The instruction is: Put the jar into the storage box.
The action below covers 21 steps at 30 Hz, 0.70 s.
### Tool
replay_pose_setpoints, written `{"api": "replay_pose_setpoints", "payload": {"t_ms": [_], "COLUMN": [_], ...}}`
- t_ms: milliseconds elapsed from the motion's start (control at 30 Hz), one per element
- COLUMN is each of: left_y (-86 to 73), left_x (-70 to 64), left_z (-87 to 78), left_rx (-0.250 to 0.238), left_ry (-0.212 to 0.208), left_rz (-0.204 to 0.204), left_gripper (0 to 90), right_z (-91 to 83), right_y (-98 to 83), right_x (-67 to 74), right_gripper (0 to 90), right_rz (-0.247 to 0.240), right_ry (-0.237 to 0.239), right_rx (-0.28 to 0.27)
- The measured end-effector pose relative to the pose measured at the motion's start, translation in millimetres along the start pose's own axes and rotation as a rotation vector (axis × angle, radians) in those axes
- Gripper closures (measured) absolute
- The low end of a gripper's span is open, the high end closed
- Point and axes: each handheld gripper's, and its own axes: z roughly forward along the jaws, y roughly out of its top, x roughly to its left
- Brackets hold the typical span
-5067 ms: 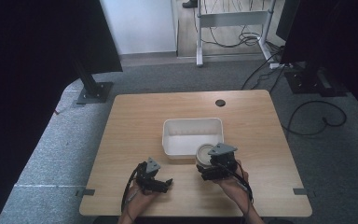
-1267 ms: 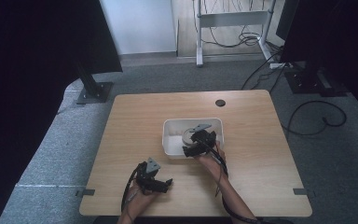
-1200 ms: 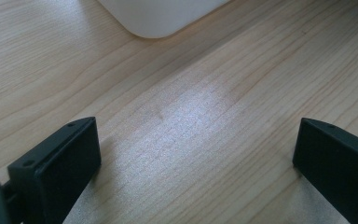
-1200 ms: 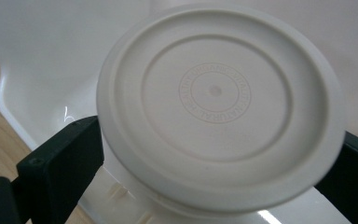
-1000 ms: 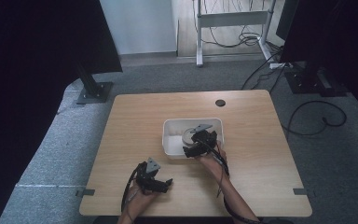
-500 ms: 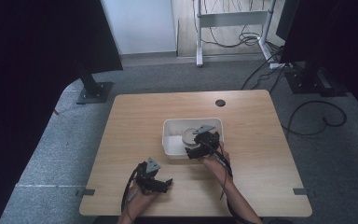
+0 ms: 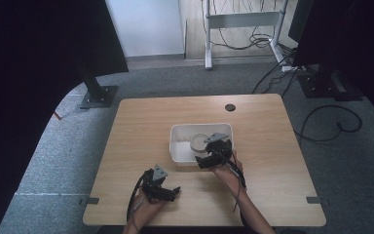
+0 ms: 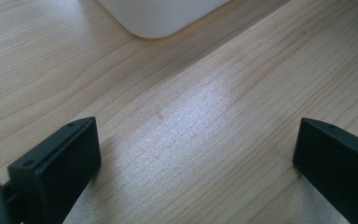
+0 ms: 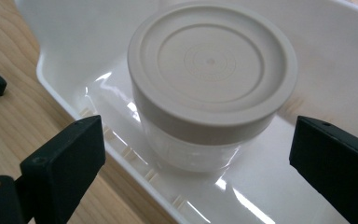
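- The right gripper [image 7: 209,157] is backing away from the jar [image 7: 198,143] toward the near edge of the white tub [image 7: 176,146] — its jaws spread wide, clear of the lid.
- The jar is now standing inside the tub — no longer on the table [image 7: 141,126].

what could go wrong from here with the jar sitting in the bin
1. The right gripper is open with its jaws close on either side of the lidded jar; a careless pull-back might clip and tip it.
2. The gripper hangs over the white bin's near wall, so dropping lower could shove the bin.
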Motion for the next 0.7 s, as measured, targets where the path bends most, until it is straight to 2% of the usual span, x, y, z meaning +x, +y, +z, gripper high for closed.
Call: {"api": "replay_pose_setpoints", "payload": {"t_ms": [700], "left_y": [0.0], "left_x": [-0.1], "left_z": [0.0], "left_rx": [0.0], "left_ry": [-0.001], "left_rz": [-0.002], "left_gripper": [0.5], "right_z": [-20.9], "right_y": [-16.2], "right_x": [-0.2], "right_gripper": [3.1], "right_rz": [-0.047], "right_ry": [0.002], "right_rx": [-0.009]}}
